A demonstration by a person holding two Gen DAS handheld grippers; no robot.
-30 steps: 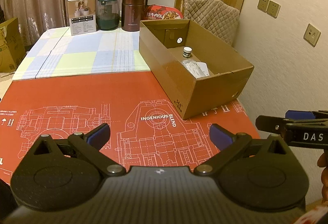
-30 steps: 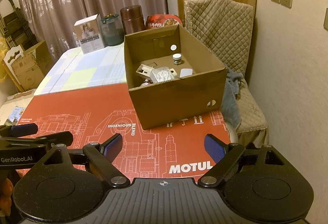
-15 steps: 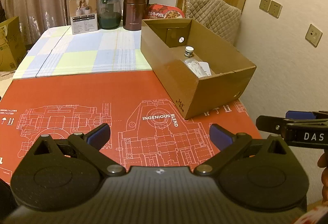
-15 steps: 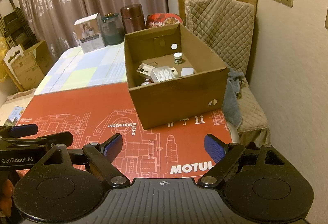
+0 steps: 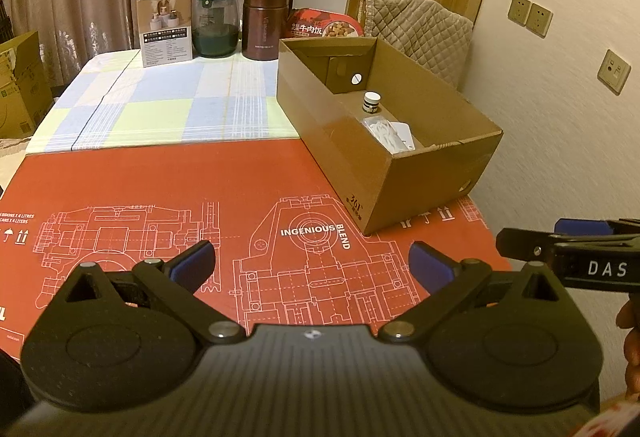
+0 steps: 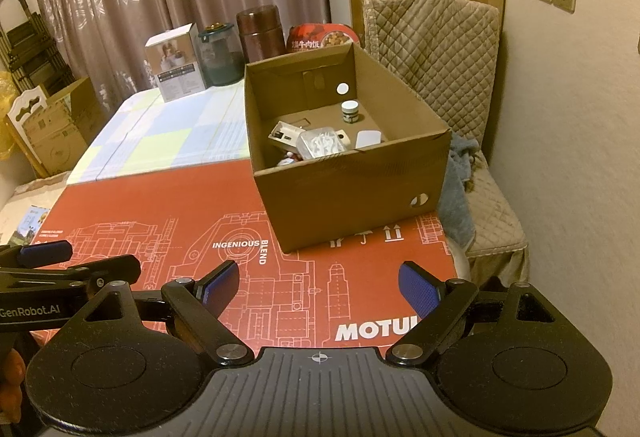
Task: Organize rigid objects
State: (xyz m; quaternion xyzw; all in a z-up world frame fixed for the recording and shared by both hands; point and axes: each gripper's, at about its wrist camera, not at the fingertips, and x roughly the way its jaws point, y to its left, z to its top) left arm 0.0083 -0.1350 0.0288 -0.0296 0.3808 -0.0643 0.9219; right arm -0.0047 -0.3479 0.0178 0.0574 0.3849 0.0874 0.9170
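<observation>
Change: none | cardboard box unmoved | both hand-held grippers still agape

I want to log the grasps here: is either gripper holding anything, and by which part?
Nothing is held. The left gripper and right gripper are both open and empty above the red mat.

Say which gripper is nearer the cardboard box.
Right. The right gripper hangs open just before the cardboard box; the left gripper is open, further left of it.
</observation>
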